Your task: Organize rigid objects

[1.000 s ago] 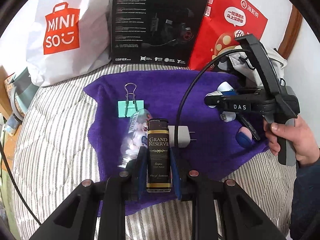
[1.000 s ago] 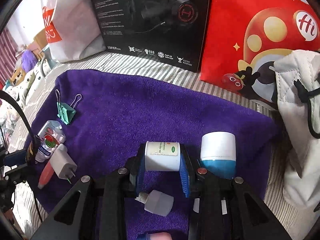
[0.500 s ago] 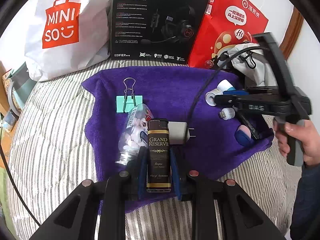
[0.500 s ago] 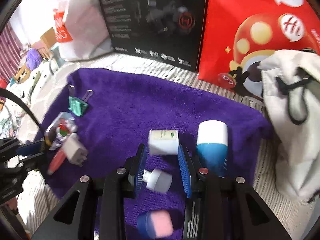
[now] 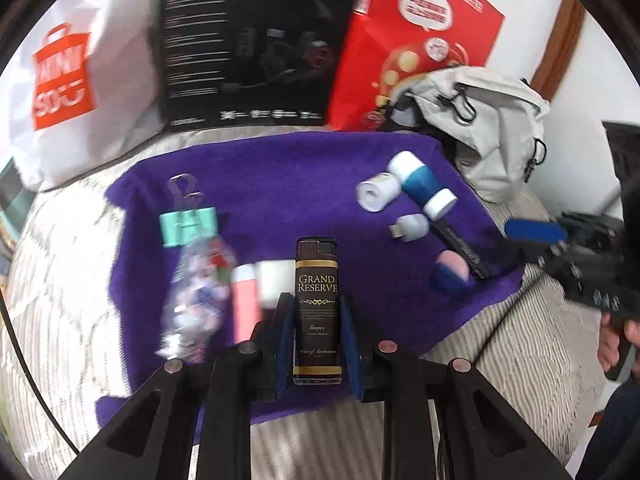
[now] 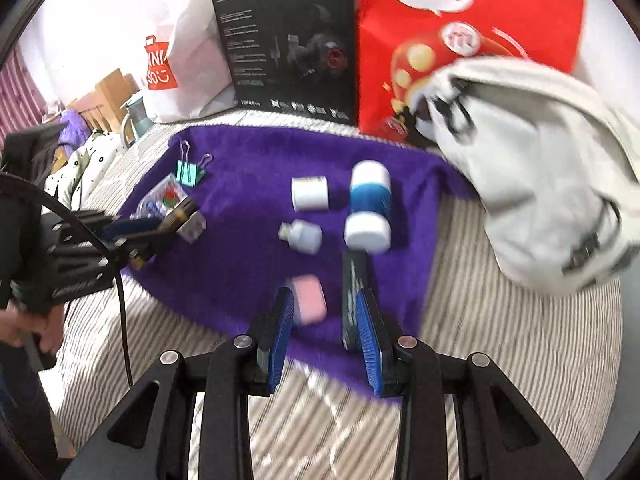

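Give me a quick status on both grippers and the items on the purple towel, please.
Left gripper shut on dark brown Grand Reserve lighter. Right gripper open, empty, above near edge of purple towel. Small white cylindrical bottle lying on towel. Nothing blocking.

Black gripper (image 6: 326, 320) frames, blue ribbed pads (image 6: 282, 320), silver screws, black cable.

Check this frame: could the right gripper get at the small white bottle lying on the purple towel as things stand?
Probably yes. The right gripper is open and empty, and the small white bottle lies straight ahead on the purple towel; only a pink-capped item sits low between them.
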